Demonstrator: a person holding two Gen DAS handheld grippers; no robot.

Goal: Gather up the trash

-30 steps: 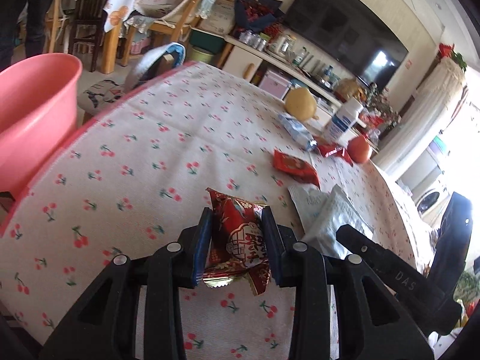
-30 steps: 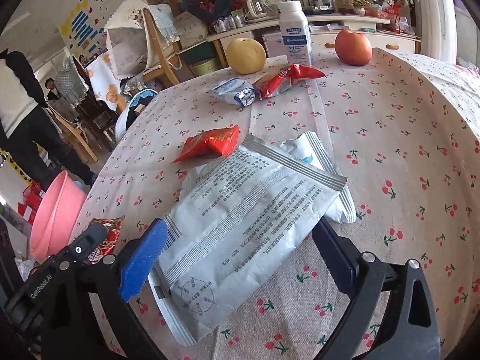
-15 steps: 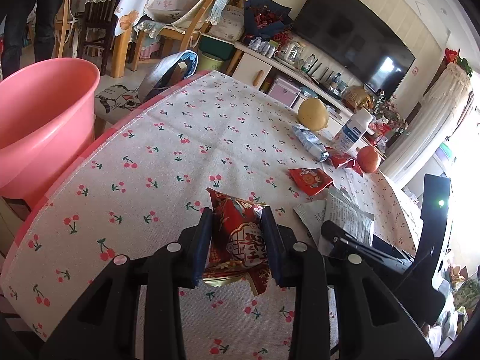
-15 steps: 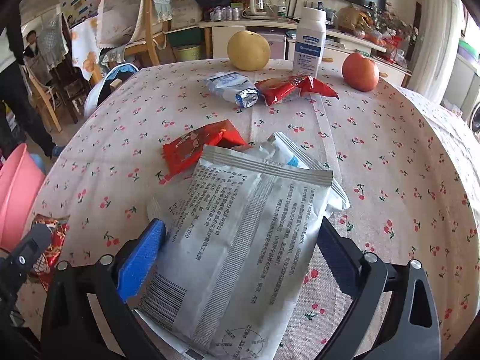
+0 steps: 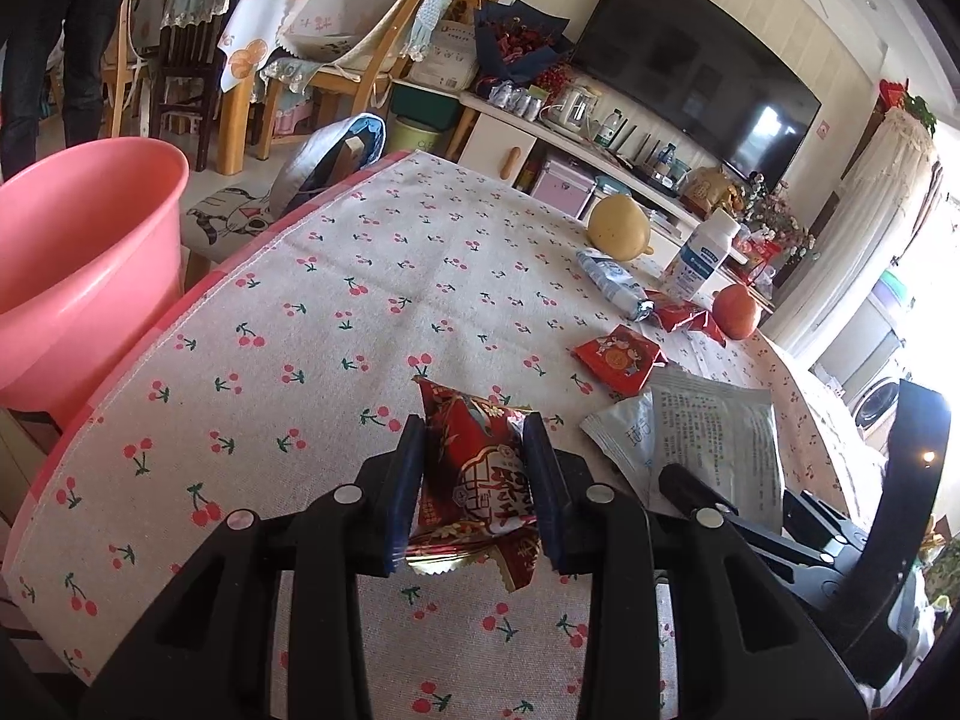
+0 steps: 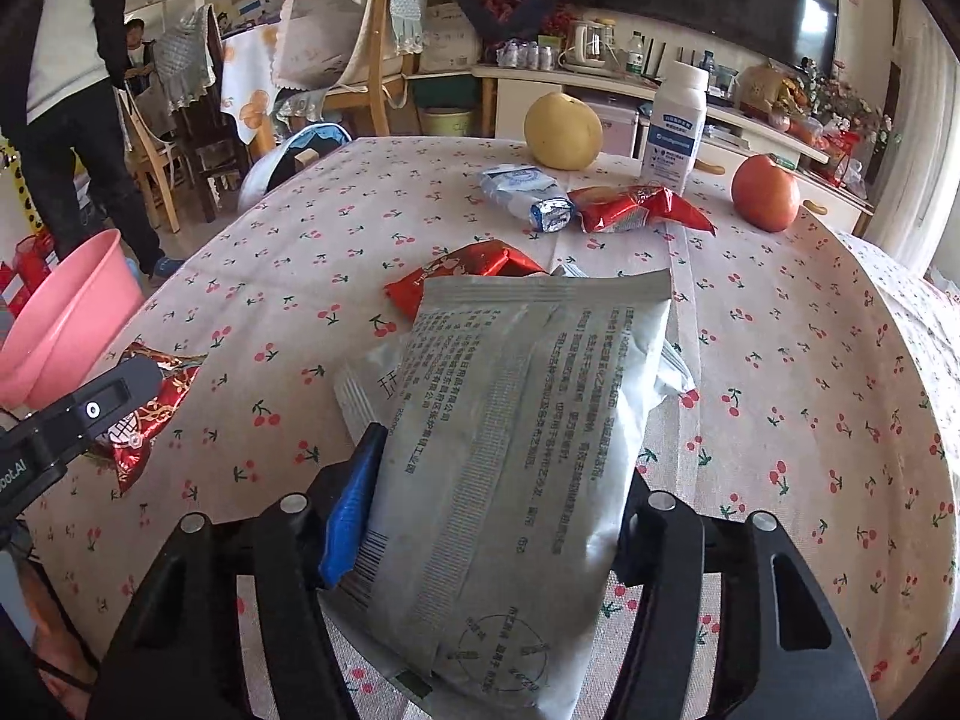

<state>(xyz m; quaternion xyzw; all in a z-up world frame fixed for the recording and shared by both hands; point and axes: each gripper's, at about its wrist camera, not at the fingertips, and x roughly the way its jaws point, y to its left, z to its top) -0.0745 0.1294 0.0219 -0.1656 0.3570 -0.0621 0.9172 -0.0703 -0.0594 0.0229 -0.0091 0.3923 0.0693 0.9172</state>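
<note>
the right gripper (image 6: 486, 498), wide open a second ago, is closing its jaws around the grey pouch (image 6: 510, 450) lying on the tablecloth (image 6: 780, 360). the left gripper (image 5: 474, 492) is clamping the red wrapper (image 5: 480, 474); the pink bin (image 5: 72, 252) is waiting for both.

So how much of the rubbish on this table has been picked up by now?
Nothing visibly binned yet; the pink bin's inside is hidden. In hand: the left gripper clamps a red-gold wrapper, and the right gripper's jaws are closing around a grey pouch. Left on the table: a red packet, a blue-white wrapper and a red wrapper.
</note>
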